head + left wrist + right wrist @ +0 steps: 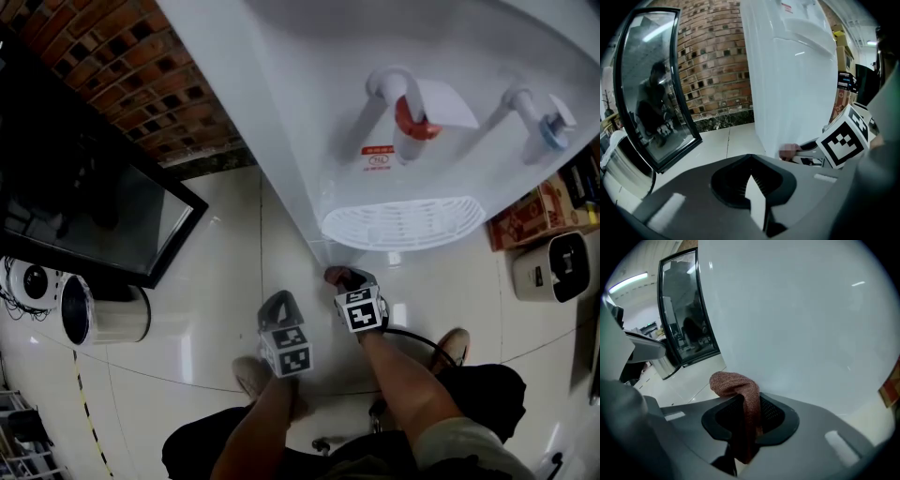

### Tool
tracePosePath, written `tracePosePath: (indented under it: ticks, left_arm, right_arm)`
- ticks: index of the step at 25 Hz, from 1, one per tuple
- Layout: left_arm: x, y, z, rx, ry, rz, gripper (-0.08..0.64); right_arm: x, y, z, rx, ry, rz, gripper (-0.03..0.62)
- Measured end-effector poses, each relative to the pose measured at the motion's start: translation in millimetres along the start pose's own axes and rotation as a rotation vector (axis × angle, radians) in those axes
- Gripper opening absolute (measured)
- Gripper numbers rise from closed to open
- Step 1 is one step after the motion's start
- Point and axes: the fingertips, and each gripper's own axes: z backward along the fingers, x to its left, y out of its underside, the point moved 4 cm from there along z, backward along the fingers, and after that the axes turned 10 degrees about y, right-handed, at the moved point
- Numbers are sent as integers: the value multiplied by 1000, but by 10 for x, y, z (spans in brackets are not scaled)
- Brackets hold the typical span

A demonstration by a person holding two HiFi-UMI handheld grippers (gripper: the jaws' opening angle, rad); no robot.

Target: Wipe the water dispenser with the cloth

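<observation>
The tall white plastic water dispenser (309,84) fills the upper middle and right of the head view, with a red-collared tap (410,120), a blue-tipped tap (547,125) and a white slotted drip tray (403,223) on its front. Just below the tray, at the centre of that view, the right gripper (342,277) points at the dispenser's lower front corner. Its jaws are clamped on a reddish-brown knitted cloth (335,274). In the right gripper view the cloth (736,383) stands up from between the jaws of the right gripper (747,418). Its folded top lies against the smooth white wall of the dispenser (797,324), near that wall's left edge. The left gripper (278,305) hangs just beside the right one, to its left in the head view and a little lower in the frame, clear of the dispenser. In the left gripper view the jaws of the left gripper (754,187) stand together with nothing between them, and the dispenser (797,70) rises at centre right. A red brick wall (122,66) fills the upper left of the head view. A black-framed glass panel (84,216) leans at the left. A white cylindrical bin (98,317) stands below the panel on the cream tiled floor (216,281).
</observation>
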Motion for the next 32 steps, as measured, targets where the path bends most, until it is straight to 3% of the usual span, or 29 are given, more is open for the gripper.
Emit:
tracePosePath:
  ticks: [16, 27, 32]
  left_arm:
    - [-1035, -426, -312, -46, 158, -94, 0]
    - [-1606, -557, -432, -51, 198, -116, 0]
    - [-1862, -578, -508, -47, 222, -115, 0]
  right_arm:
    - [-1272, 246, 322, 46, 186, -115, 97]
    - [-1583, 308, 348, 98, 149, -37, 97]
    - [-1873, 426, 369, 157, 182, -43, 97]
